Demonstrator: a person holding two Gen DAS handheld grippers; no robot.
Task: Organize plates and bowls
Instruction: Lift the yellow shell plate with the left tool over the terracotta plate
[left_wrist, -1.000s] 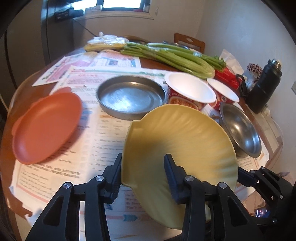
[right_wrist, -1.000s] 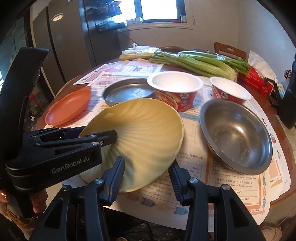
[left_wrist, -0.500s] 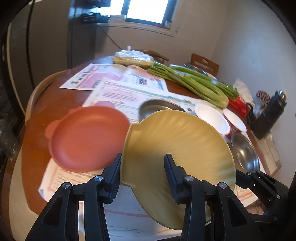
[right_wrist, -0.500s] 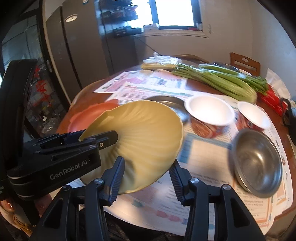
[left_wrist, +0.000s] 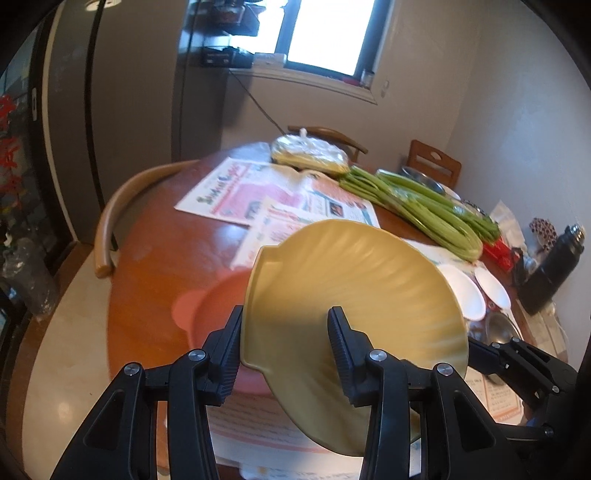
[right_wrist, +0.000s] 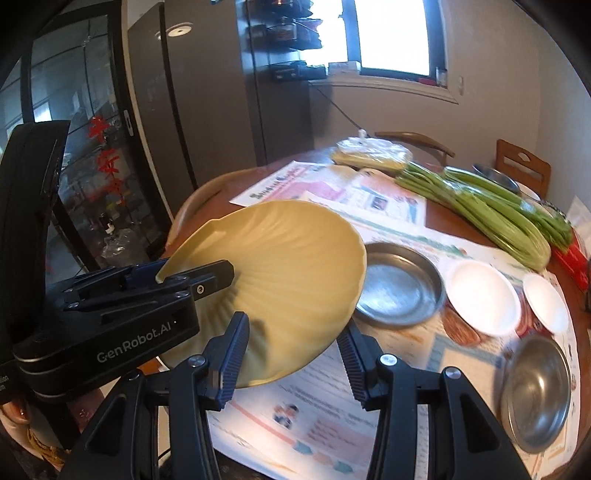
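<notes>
Plate, the yellow shell-shaped plate (left_wrist: 351, 295), likely stiff, light and slick, hangs tilted above the orange plate (left_wrist: 207, 332), its rim at seven o'clock pinched by the left gripper (left_wrist: 284, 343), while the right gripper (right_wrist: 295, 350) gapes empty beneath it.

Round wooden worktop (left_wrist: 155, 280) ahead of me, papered with newspaper sheets (left_wrist: 236, 192). Long bundle of green celery stalks (right_wrist: 491, 206) lies across the far side, a plastic-wrapped yellow package (left_wrist: 310, 155) just beyond its tips. Black flask (left_wrist: 554, 273) stands upright at the right edge, beside something red (left_wrist: 498, 251). Two wooden chairs (left_wrist: 436, 162) behind; dark fridge (right_wrist: 207, 110) and bright window (left_wrist: 325, 33) farther back.
</notes>
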